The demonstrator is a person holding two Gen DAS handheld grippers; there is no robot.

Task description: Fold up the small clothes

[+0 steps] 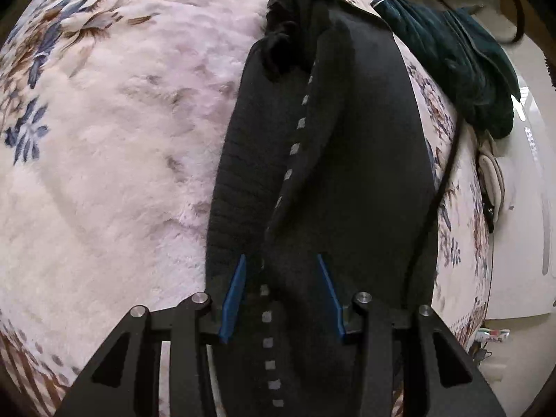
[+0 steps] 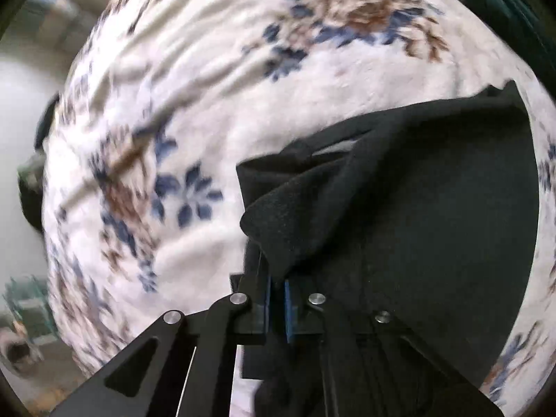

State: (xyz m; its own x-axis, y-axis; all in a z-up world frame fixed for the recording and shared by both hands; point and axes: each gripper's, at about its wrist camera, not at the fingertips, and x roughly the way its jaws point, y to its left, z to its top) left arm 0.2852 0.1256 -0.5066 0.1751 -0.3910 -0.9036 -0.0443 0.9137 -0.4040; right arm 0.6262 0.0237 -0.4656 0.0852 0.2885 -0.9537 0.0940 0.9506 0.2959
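Lying lengthwise on the floral blanket, the black garment runs toward the far edge of the bed, close to the edge where the blanket drops away; a wide stretch of bare blanket stays open on its other side; a dark green cloth is heaped near that same far corner; a black cable crosses the garment's edge; the right wrist view is motion-blurred and its surroundings are hard to make out; the left hand-held gripper points steeply down over the garment, its blue pads apart and pressing nothing; the right hand-held gripper also points down, clamped on a raised fold of the garment.
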